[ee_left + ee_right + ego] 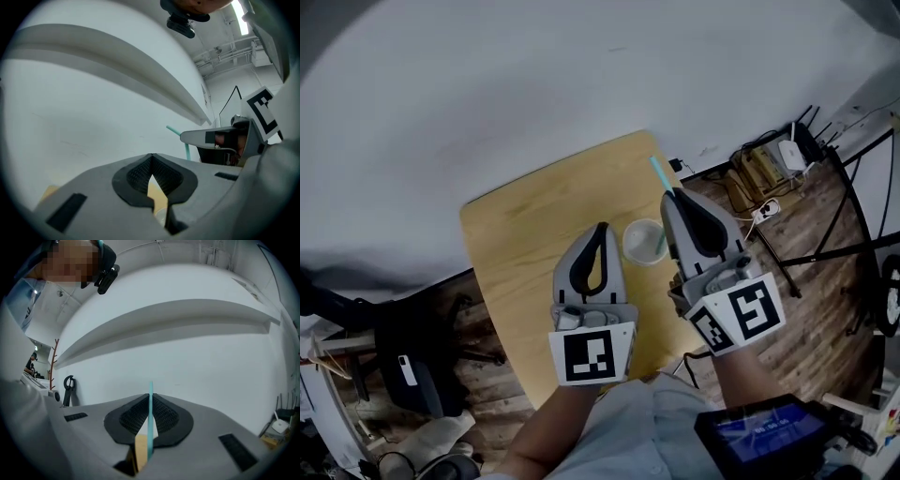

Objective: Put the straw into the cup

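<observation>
On the wooden table [511,272] stands a clear plastic cup [642,241]. My right gripper [672,199] is above the cup's right side, shut on a teal straw [659,173]. The straw sticks up past the jaw tips, and its lower part shows at the cup's right inner side. In the right gripper view the straw [150,427] runs upright between the closed jaws. My left gripper [600,230] is just left of the cup, shut and holding nothing. The left gripper view shows the straw [187,149] and the right gripper [220,138] to its right.
A white wall [534,84] rises behind the table's far edge. On the wood floor to the right lie cables, a power strip [764,208] and black stand legs [825,248]. A dark chair [403,366] stands at the lower left.
</observation>
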Tool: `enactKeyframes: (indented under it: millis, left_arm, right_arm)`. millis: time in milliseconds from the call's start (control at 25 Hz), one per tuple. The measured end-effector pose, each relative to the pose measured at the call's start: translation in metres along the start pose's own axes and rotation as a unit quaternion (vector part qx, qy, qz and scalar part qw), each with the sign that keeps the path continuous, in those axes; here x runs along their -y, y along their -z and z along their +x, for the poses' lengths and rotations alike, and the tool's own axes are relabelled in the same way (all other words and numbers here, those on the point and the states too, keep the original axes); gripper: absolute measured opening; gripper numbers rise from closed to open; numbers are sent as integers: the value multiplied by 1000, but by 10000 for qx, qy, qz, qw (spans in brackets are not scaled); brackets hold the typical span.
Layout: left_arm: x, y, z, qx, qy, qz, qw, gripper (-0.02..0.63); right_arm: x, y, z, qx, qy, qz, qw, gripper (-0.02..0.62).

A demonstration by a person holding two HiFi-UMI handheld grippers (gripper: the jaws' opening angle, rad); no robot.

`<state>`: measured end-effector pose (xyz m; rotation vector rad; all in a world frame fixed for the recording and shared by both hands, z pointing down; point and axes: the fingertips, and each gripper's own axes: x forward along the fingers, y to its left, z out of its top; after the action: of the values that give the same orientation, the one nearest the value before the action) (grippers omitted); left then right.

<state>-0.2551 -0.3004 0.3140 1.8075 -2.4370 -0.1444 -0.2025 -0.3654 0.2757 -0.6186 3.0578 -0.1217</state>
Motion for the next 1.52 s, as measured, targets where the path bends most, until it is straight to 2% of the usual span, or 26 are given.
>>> enactKeyframes:
  millis: [360, 720, 1120, 1360, 1520]
  left_arm:
    - [-21, 69, 29, -567, -43, -217, 9981, -2]
    - [-18, 113, 38, -966, 91, -205, 9951, -2]
    - [-16, 134, 39, -1177, 33, -253, 9927, -2]
    - [-16, 134, 37, -1184, 3, -224, 9927, -2]
    - [-12, 124, 35, -1088, -2, -182, 9939, -2]
  right_arm:
    - [27, 94, 26, -642, 207, 434, 9968, 18]
    - [33, 153, 28, -1019, 236, 668, 9923, 21]
    - [35, 174, 30, -1188, 210, 631, 9907, 31]
    - [37, 179, 25, -1287, 244, 685, 9890, 48]
    - [36, 168, 18, -1193, 252, 670, 9903, 48]
